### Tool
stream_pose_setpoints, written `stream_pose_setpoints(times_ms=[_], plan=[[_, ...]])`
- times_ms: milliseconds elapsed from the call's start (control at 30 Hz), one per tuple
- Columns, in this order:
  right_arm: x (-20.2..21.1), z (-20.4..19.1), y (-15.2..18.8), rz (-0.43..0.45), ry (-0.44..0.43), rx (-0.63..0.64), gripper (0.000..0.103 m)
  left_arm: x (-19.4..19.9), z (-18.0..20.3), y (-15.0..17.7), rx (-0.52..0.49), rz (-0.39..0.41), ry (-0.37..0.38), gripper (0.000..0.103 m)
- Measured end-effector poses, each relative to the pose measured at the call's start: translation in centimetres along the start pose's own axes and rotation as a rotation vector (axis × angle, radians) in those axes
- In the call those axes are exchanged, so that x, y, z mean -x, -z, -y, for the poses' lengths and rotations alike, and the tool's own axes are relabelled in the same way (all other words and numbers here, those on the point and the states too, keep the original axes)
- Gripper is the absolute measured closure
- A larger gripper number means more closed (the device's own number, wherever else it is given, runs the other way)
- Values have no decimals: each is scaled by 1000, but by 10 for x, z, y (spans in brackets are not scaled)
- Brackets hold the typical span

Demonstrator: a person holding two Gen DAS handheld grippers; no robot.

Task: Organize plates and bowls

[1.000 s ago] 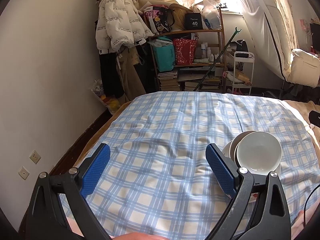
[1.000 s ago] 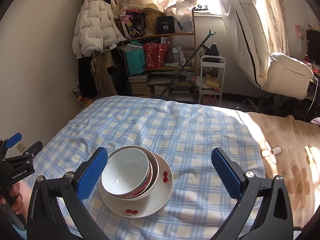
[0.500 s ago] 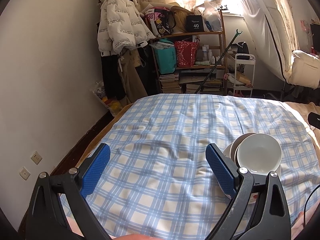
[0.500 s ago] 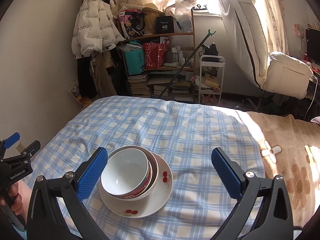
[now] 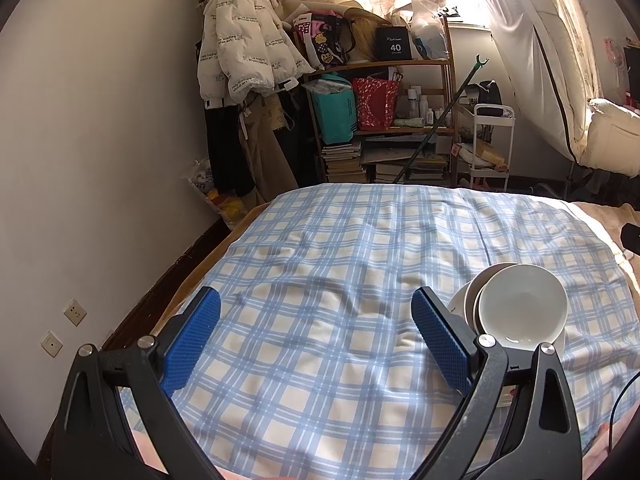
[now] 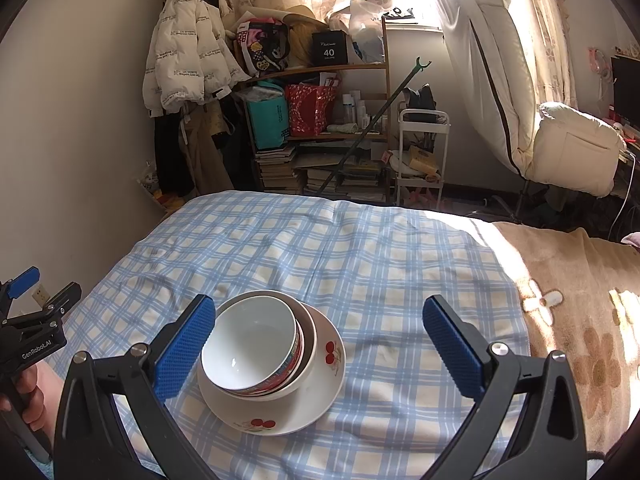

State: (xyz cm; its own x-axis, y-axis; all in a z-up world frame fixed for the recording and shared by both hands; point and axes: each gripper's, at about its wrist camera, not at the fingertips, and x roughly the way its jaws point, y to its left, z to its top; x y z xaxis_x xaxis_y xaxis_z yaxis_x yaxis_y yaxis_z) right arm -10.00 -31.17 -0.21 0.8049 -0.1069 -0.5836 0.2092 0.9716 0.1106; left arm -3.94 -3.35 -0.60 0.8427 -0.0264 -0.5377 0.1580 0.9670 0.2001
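A white bowl (image 6: 250, 346) with a patterned rim sits nested in a larger brown-lined bowl (image 6: 308, 342), both on a white plate (image 6: 320, 396) with red cherry prints, on the blue checked cloth. My right gripper (image 6: 318, 342) is open and empty, its left pad just left of the stack. The same stack (image 5: 520, 306) shows in the left wrist view, right of my left gripper (image 5: 316, 332), which is open and empty over bare cloth. The left gripper also shows in the right wrist view (image 6: 32, 316), held by a hand.
The blue checked cloth (image 6: 360, 248) covers a bed, with a brown flowered blanket (image 6: 580, 320) to the right. A wall (image 5: 100, 160) with sockets runs along the left. A cluttered shelf (image 5: 384, 120), a hung white jacket (image 5: 240, 48) and a white cart (image 6: 420, 156) stand beyond.
The left wrist view has tilted down a little, so the room sits lower in frame. The bowls, the plate and the right gripper have not moved.
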Motion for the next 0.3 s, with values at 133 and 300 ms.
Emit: stream_pose_setpoints(times_ms=[133, 300], plan=[[0, -1, 0, -1, -1, 1, 0, 0, 0, 0, -1, 0, -5, 8], [0, -1, 0, -1, 0, 1, 0, 0, -1, 0, -2, 5, -10, 8]])
